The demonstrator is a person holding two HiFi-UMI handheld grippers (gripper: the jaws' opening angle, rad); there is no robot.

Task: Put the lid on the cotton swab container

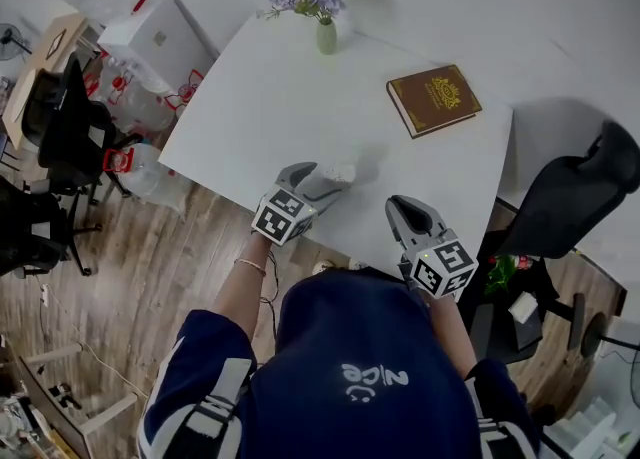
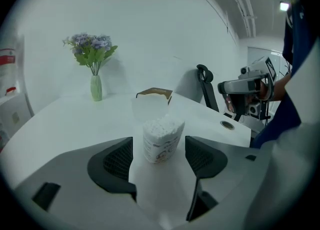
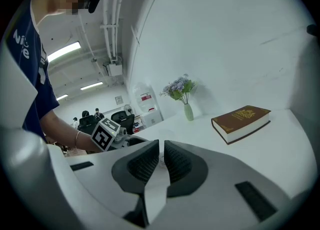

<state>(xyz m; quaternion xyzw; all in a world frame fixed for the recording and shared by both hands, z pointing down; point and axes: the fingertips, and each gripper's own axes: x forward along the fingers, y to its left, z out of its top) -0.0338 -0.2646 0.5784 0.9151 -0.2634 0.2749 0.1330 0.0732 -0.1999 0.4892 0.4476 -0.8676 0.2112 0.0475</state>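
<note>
My left gripper (image 2: pixel 159 146) is open around the swab container (image 2: pixel 161 133) by the table's (image 1: pixel 280 107) near edge. This frees the lid (image 2: pixel 149 107). The right gripper (image 3: pixel 161 148) is closed.

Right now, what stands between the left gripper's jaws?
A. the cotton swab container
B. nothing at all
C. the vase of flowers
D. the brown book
A: the left gripper view shows the cotton swab container standing between the spread jaws of the left gripper, with a gap showing on either side of it.
</note>
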